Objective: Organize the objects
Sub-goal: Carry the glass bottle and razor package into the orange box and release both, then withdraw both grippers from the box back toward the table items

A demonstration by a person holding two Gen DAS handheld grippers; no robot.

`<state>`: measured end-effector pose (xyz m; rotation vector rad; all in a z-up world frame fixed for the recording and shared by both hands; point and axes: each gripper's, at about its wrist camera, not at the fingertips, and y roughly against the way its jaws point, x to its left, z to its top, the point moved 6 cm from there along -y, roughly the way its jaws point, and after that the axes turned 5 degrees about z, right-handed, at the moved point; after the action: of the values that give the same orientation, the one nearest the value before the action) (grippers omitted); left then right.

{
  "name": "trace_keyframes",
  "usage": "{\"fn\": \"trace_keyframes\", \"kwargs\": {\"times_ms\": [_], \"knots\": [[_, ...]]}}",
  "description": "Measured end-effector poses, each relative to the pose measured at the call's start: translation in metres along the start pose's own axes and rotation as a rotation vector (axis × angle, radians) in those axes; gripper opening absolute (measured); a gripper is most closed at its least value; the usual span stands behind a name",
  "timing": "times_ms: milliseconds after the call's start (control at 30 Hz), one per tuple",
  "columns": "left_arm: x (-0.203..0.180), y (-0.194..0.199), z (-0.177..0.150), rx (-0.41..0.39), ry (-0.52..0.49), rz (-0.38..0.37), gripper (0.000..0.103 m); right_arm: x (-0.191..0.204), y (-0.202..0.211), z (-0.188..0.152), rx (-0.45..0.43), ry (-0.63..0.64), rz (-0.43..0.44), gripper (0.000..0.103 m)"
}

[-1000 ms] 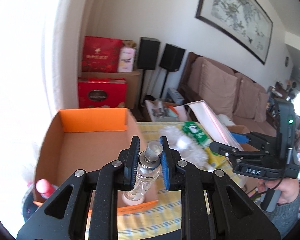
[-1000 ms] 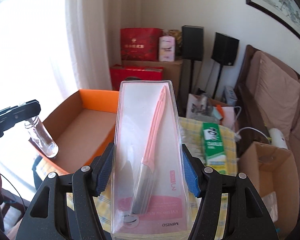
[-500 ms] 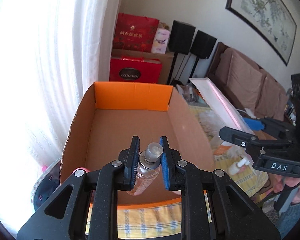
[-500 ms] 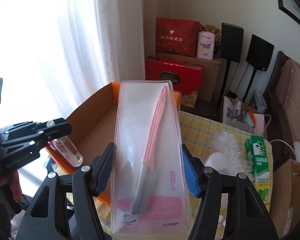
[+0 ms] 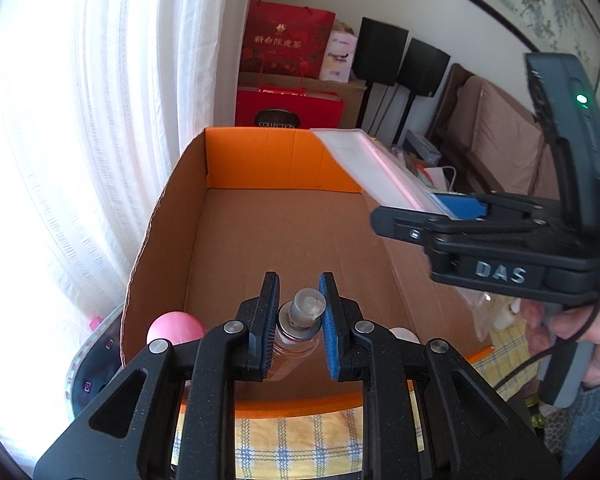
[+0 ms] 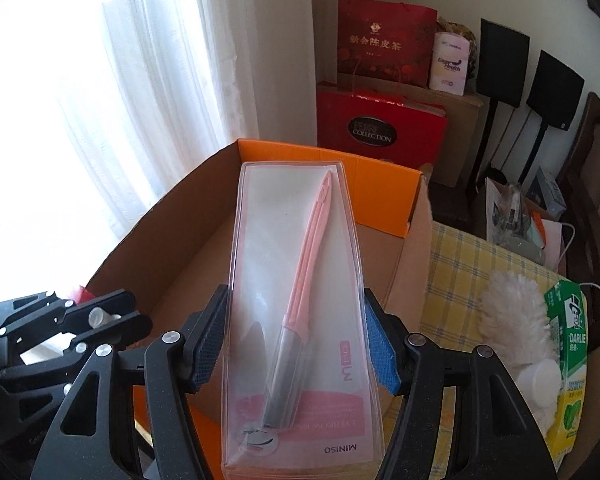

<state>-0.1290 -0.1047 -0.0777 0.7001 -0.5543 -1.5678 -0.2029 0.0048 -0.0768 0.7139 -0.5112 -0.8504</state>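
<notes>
Left gripper (image 5: 299,322) is pinching a clear bottle (image 5: 296,344) over the open cardboard box (image 5: 256,236); right gripper (image 6: 296,344) is clamping a clear blister pack (image 6: 300,300) above that box; yellow checked cloth (image 6: 456,264) is covering the table; white curtain (image 5: 100,120) is hanging beside it.

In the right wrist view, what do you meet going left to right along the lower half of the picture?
Left tool shut on a small bottle → clear blister pack with a pink implement, held in the right tool → white fluffy duster → green Darlie carton.
</notes>
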Motion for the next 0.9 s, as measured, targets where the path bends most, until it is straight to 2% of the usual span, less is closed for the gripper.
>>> {"fn": "trace_keyframes", "kwargs": {"times_ms": [133,333,400,467,533,700,867,900], "knots": [[0.002,0.001,0.001,-0.023,0.000,0.013,0.018,0.000,-0.022,0.004,0.022,-0.018,0.006,0.064],[0.003,0.006,0.004,-0.032,0.016,-0.007,0.018,-0.003,-0.050,0.009,0.067,-0.035,-0.001,0.067],[0.006,0.007,0.005,-0.027,0.043,-0.022,0.027,-0.006,-0.053,0.009,0.082,-0.061,0.000,0.068],[0.011,0.011,0.007,-0.031,0.080,-0.044,0.041,-0.009,-0.048,0.012,0.061,-0.069,0.001,0.074],[0.015,0.015,0.011,-0.041,0.104,-0.057,0.047,-0.012,-0.039,0.014,0.032,-0.058,-0.033,0.081],[0.021,0.030,0.024,-0.079,0.144,-0.076,0.064,-0.016,-0.023,0.011,0.019,-0.059,-0.034,0.081],[0.021,0.045,0.032,-0.113,0.170,-0.097,0.089,-0.012,0.000,0.004,0.000,-0.046,-0.022,0.081],[0.021,0.047,0.032,-0.117,0.173,-0.101,0.090,-0.010,0.004,0.002,-0.005,-0.043,-0.017,0.081]]}}
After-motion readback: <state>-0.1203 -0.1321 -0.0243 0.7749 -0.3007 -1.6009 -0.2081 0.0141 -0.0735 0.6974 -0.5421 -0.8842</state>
